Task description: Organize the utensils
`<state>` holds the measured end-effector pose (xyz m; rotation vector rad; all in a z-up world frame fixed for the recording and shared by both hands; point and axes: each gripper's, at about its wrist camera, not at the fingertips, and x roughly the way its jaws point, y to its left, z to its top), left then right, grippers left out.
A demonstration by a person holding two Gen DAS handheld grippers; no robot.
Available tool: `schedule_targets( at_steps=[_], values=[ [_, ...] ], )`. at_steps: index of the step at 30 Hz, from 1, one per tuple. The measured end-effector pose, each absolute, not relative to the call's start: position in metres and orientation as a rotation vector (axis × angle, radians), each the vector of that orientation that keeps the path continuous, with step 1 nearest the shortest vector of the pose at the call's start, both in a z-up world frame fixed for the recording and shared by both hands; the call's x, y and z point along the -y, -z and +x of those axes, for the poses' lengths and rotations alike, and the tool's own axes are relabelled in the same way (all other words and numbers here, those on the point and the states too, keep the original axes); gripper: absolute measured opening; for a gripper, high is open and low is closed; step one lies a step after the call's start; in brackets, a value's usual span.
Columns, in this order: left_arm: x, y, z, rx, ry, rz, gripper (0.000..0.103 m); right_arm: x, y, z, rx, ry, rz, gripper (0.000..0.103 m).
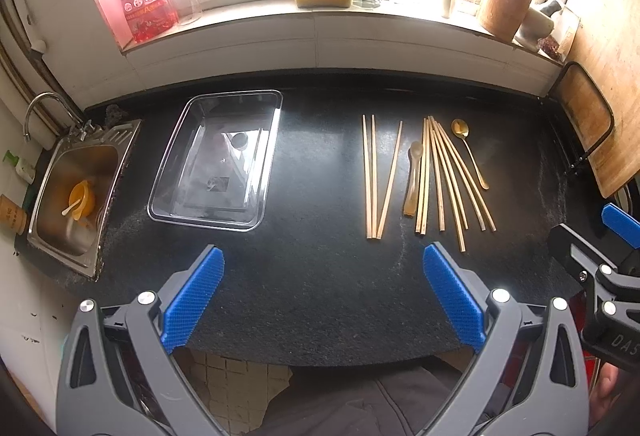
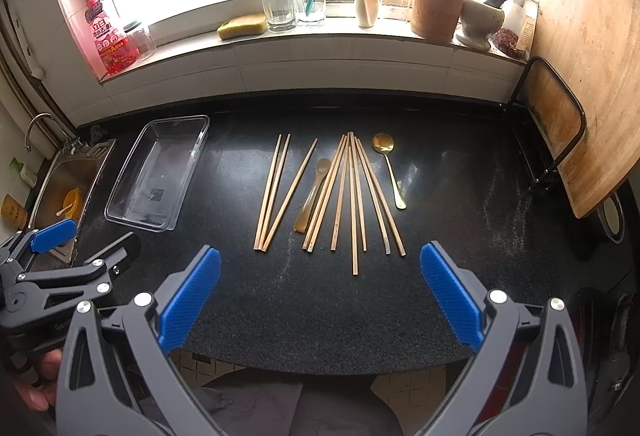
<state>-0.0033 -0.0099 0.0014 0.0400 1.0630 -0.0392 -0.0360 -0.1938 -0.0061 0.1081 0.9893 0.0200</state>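
Observation:
Several wooden chopsticks (image 2: 352,196) lie fanned on the black counter (image 2: 320,296), also in the left wrist view (image 1: 440,176). Three more chopsticks (image 2: 280,188) lie to their left. An amber spoon (image 2: 312,192) lies among them and a gold metal spoon (image 2: 388,164) lies to the right. A clear empty plastic tray (image 1: 216,160) sits left of the utensils, also in the right wrist view (image 2: 160,172). My left gripper (image 1: 324,296) is open and empty near the counter's front edge. My right gripper (image 2: 320,296) is open and empty, in front of the chopsticks.
A steel sink (image 1: 76,192) with an orange bowl is at the far left. A wooden cutting board (image 2: 580,56) in a rack stands at the right. The windowsill holds a red soap bottle (image 2: 108,36), sponge, glasses and a wooden utensil holder (image 2: 436,8).

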Motion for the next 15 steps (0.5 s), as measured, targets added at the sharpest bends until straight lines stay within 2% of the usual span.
schedule_targets(
  at_steps=[15],
  values=[
    [0.0169, 0.0040, 0.0050, -1.089, 0.014, 0.103, 0.097, 0.1961, 0.0061, -0.0269, -0.997, -0.024, 0.109, 0.097]
  ],
)
